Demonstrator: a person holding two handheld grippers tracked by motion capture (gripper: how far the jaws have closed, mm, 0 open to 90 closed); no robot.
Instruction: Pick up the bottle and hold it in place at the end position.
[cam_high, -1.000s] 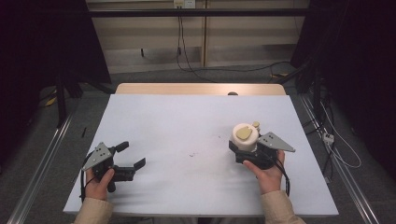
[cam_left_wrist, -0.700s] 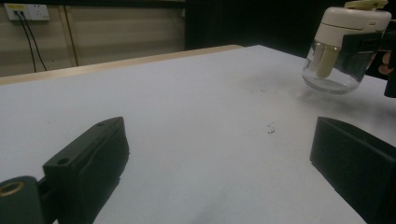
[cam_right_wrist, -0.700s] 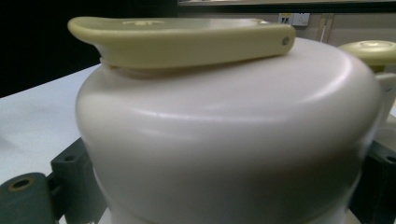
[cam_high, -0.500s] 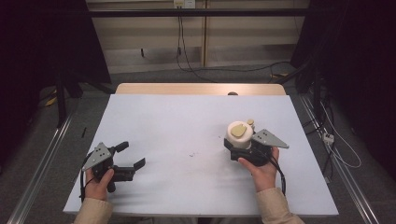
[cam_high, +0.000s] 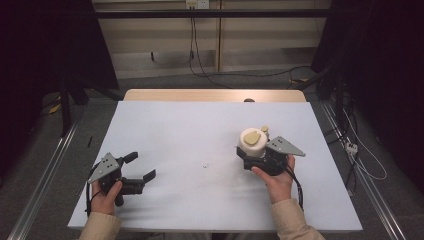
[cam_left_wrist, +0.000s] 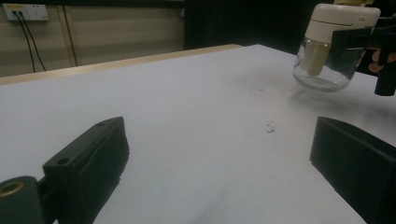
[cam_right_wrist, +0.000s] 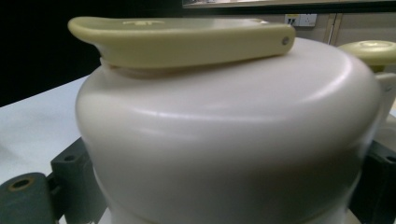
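In your right gripper view the jar's white lid (cam_right_wrist: 224, 140) sits so close that it runs off the bottom edge and hides nearly all of both jaws; you see just dark slivers at the lower left and right corners. The glass body under the lid is out of sight there. In the high view your right gripper (cam_high: 255, 159) is covered on top by the lid and the grey plate, so the jaw tips can't be made out. In your left gripper view the jar (cam_left_wrist: 334, 46) is cut by the top edge, and the right hand behind it is cropped at the right edge. The small dark specks (cam_left_wrist: 270, 127) on the table are too tiny to identify.
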